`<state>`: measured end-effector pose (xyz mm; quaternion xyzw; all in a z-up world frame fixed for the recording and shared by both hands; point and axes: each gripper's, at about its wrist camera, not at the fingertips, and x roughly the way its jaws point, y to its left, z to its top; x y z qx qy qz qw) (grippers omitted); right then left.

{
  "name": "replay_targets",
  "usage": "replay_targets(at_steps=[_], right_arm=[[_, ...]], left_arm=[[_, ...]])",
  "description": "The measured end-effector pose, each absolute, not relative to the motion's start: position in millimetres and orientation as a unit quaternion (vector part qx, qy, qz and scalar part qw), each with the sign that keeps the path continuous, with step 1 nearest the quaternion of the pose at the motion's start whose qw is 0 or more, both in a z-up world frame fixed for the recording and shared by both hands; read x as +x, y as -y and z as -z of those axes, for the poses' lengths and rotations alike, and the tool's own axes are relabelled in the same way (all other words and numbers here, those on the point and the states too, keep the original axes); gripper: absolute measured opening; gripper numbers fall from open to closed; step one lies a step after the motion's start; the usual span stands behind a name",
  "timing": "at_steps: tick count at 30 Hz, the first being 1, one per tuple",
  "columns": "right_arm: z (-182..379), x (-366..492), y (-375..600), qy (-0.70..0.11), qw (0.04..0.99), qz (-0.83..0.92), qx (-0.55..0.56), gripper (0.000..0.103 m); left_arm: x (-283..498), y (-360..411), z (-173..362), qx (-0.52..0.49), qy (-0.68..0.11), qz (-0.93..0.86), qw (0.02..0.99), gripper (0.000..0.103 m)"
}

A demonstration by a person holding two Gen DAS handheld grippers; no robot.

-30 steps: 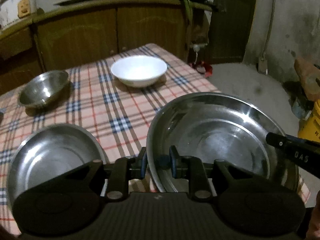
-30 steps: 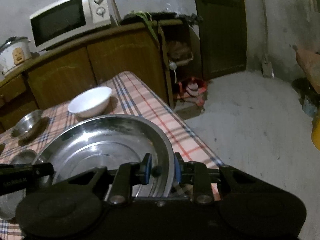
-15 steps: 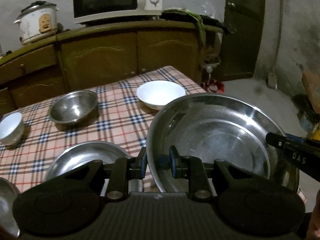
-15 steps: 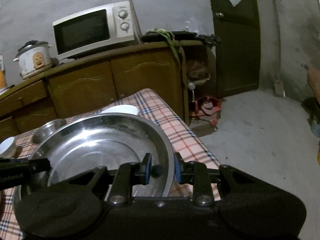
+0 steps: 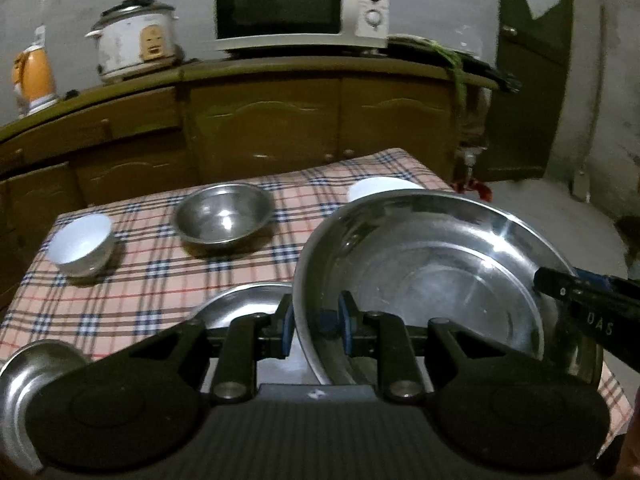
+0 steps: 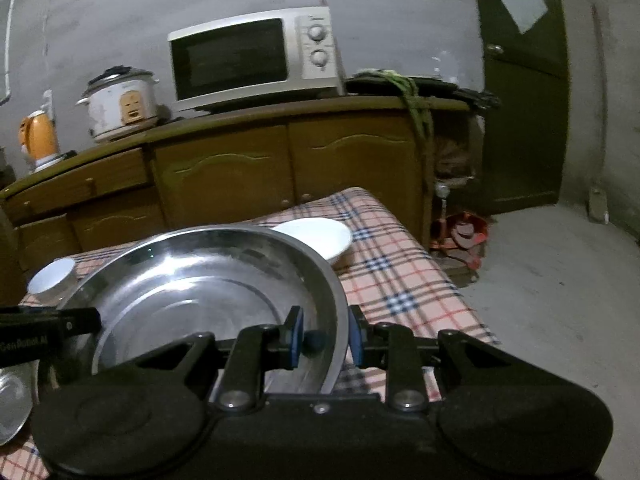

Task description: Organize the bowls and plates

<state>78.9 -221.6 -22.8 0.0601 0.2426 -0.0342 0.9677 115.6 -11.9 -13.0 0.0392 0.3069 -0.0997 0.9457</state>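
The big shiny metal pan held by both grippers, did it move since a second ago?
Yes. The big shiny metal pan went up: in the right wrist view its rim now covers part of the white bowl on the checked tablecloth.

from my right wrist camera i see my right gripper (image 6: 323, 340) clamped on the rim of the large steel plate (image 6: 192, 280), held above the checked tablecloth (image 6: 400, 276). my left gripper (image 6: 48, 330) reaches in at the plate's far rim. behind it sits a white bowl (image 6: 320, 234).
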Motion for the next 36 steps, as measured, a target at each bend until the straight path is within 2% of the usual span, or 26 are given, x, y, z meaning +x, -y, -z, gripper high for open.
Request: replay_targets(at_steps=[18,36], right_arm=[[24,110,145,-0.253,0.966,-0.037,0.026,0.031],[53,151,98,-0.276,0.958,-0.08,0.011,0.031]], left_arm=[[121,-56,13,0.016,-0.315,0.029,0.948,0.023],[151,-103,45,-0.015,-0.339,0.001,0.941,0.023]])
